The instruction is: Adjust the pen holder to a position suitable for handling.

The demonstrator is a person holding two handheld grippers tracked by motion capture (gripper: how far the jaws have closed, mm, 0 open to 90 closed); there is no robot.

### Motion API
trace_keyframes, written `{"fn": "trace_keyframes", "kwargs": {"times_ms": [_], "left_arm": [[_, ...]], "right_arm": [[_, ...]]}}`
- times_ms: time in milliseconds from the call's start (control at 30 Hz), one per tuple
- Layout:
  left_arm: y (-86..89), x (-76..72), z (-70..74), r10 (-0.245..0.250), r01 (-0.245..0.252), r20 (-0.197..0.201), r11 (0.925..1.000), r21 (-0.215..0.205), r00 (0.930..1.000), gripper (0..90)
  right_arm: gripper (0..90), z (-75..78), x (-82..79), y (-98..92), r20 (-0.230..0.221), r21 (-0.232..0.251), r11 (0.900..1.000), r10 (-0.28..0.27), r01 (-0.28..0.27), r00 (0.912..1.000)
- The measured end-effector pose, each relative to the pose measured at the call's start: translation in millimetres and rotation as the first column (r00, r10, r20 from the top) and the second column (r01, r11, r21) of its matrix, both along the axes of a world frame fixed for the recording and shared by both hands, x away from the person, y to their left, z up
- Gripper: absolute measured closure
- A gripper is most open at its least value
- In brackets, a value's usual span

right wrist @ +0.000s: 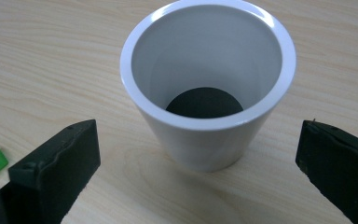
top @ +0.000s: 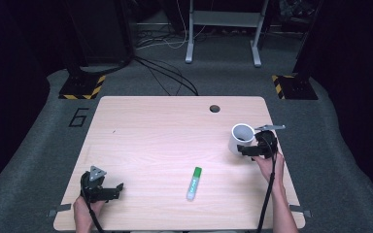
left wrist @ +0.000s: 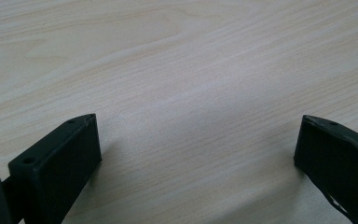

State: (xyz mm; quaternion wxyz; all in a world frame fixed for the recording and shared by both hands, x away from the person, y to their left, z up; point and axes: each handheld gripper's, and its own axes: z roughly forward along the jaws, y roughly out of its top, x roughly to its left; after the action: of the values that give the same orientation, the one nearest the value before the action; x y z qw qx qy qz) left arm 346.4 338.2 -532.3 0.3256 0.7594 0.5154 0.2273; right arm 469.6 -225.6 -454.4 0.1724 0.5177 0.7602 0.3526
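Jaws of the right gripper (right wrist: 198, 154) spread wide around the white cup (right wrist: 208, 84), ready to clamp; left gripper (left wrist: 198, 144) idles open, near-left.

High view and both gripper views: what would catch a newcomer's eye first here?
The white cup stands upright near the table's right edge, and the right gripper faces it with jaws spread wide, not touching it. A dark disc lies at the cup's bottom. A green-capped tube lies flat near the front middle, while the left gripper sits open at the front left corner over bare wood.
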Motion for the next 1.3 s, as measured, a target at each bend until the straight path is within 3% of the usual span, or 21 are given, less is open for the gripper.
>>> {"fn": "trace_keyframes", "kwargs": {"times_ms": [400,633,733,1300], "left_arm": [[0.0,0.0,0.0,0.0,0.0,0.0,1.0,0.0,1.0,0.4],[-0.1,0.0,-0.1,0.001,-0.001,0.001,1.0,-0.001,1.0,0.4],[-0.1,0.0,-0.1,0.001,-0.001,0.0,1.0,-0.001,1.0,0.4],[0.0,0.0,0.0,0.0,0.0,0.0,1.0,0.0,1.0,0.5]], "right_arm": [[0.0,-3.2,21.1,7.3,0.007,-0.019,1.0,0.005,-0.004,1.0],[0.0,-10.1,29.3,15.2,-0.011,-0.033,0.999,-0.008,0.007,0.9999],[0.5,-12.1,34.6,16.6,-0.027,-0.017,1.0,-0.009,0.009,0.9996],[4.6,-10.7,40.3,21.1,-0.019,-0.034,0.999,-0.029,0.028,0.9994]]}}
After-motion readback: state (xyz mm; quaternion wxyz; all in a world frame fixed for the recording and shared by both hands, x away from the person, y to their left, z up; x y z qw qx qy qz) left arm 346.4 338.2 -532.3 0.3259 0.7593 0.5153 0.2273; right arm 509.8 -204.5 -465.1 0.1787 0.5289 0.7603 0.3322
